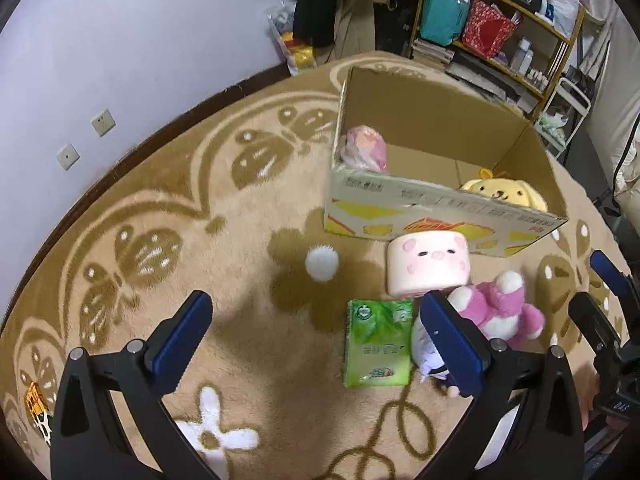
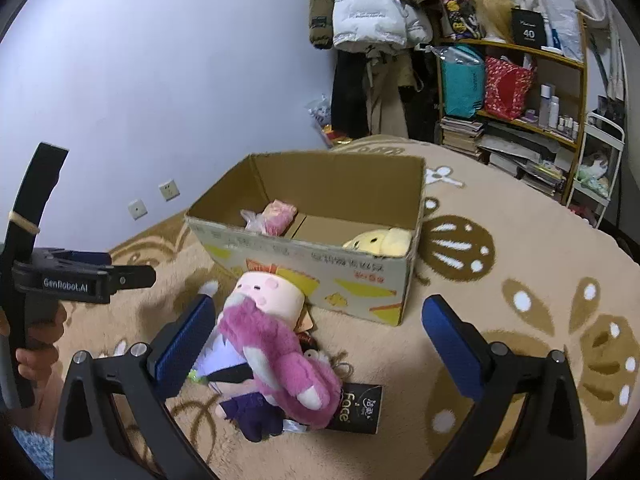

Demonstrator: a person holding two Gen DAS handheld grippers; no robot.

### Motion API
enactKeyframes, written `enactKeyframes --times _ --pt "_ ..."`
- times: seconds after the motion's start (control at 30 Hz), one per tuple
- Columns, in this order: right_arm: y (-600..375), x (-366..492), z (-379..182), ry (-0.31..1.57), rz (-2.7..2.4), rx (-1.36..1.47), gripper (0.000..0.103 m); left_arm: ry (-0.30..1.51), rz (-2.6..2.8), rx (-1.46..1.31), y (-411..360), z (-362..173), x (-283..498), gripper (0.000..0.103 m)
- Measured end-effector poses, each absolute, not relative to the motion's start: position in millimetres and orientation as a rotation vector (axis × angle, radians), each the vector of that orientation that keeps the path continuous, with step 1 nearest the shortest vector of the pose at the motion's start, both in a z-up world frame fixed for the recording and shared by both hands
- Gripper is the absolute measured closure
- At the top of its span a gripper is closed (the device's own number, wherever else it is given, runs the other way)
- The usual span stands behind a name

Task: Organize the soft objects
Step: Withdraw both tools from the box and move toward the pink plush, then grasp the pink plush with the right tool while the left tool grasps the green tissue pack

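Note:
An open cardboard box (image 1: 436,216) (image 2: 320,272) stands on the rug with a pink bagged plush (image 1: 366,148) and a yellow plush (image 1: 504,194) inside. In front of it lie a pink pig cushion (image 1: 428,266) (image 2: 264,294), a pink bear plush (image 1: 500,310) (image 2: 280,352), a purple-and-white doll (image 2: 236,368), a white pom-pom (image 1: 322,265) and a green tissue pack (image 1: 378,342). My left gripper (image 1: 316,340) is open above the rug, the tissue pack between its fingers. My right gripper (image 2: 320,344) is open around the bear.
A black tissue pack (image 2: 356,404) lies under the bear. A beige patterned rug (image 1: 200,220) covers the floor. Shelves (image 2: 532,92) with bags and books stand at the back right, coats (image 2: 372,20) hang beside them. A small orange toy (image 1: 36,402) lies at the far left.

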State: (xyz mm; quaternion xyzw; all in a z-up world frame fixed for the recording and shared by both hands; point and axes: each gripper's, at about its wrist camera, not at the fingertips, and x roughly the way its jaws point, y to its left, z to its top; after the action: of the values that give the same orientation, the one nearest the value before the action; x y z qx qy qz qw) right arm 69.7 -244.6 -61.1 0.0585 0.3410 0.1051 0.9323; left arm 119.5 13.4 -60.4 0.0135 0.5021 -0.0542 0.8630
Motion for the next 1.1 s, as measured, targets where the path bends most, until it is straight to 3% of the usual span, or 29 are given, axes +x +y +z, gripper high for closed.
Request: enactKeyframes --times 1.1 --pt "-232.1 94.3 -122.6 0.854 0.319 0.164 0.004 1.325 -0.222 0.152 -16.8 -148.1 156.2 0.000"
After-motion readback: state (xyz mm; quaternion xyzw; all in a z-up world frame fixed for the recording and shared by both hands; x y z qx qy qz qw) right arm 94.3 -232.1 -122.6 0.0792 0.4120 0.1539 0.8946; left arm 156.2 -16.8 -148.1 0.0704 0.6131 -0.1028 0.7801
